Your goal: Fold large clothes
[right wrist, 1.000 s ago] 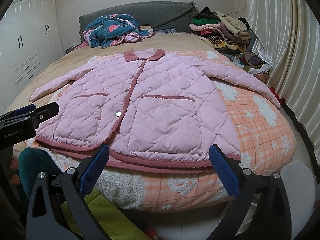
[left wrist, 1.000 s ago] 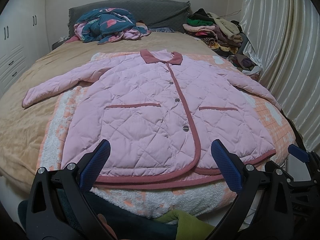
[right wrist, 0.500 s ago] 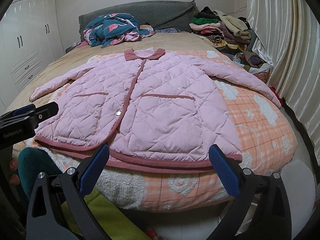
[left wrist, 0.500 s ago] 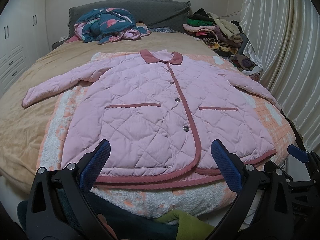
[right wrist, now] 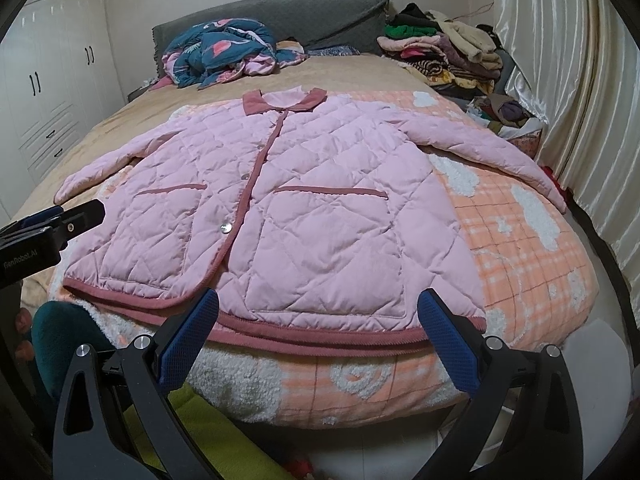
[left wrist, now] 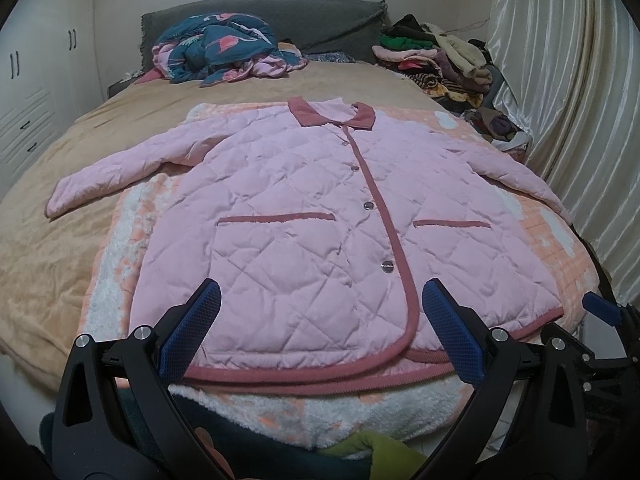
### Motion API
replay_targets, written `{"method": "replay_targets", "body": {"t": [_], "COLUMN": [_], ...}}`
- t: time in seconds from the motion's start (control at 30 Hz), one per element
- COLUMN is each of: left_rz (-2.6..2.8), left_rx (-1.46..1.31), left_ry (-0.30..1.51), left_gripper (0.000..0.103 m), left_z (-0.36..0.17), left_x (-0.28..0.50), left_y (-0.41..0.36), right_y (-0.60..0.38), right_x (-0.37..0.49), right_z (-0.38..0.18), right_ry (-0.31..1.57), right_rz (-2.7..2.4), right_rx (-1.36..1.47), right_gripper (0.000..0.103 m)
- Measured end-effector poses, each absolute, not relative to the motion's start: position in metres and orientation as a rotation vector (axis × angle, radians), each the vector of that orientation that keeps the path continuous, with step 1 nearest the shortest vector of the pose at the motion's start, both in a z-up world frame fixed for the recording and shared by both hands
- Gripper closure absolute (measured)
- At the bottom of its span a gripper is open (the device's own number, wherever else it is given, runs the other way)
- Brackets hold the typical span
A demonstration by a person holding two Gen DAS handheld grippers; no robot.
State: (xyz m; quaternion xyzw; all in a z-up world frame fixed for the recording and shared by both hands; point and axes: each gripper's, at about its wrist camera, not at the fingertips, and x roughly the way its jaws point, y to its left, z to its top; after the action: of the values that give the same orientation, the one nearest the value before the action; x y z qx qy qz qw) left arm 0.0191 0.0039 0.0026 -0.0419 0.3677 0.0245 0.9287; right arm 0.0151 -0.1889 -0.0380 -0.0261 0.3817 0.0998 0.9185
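Both the left gripper (left wrist: 318, 330) and right gripper (right wrist: 316, 330) hover just short of the bed's near edge, fingers spread wide and empty, so folding hasn't started. The pink quilted jacket (left wrist: 320, 216) lies flat, face up and buttoned on the orange fleece blanket (right wrist: 520, 248), hem nearest at the foot edge, both sleeves out sideways, right sleeve (right wrist: 492, 152) running toward the curtain (right wrist: 580, 100). Beyond the collar there's bare bed (left wrist: 60, 184), then a crumpled teal quilt (left wrist: 224, 48) and clothes pile (right wrist: 444, 48).
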Motion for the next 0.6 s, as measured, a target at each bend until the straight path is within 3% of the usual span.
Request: {"method": "replay_targets", "body": {"t": [0.6], "left_rz": [0.043], "left_rx": [-0.084], "left_ry": [0.779], "left_gripper": [0.009], "left_z": [0.011], "left_x": [0.101], "left_y": [0.01], "right_y": [-0.199], "right_x": [0.094], "right_z": [-0.017], "right_ry": [0.766], "right_rz": [0.134], "right_rx": [-0.041], "right_gripper": [0.004]}}
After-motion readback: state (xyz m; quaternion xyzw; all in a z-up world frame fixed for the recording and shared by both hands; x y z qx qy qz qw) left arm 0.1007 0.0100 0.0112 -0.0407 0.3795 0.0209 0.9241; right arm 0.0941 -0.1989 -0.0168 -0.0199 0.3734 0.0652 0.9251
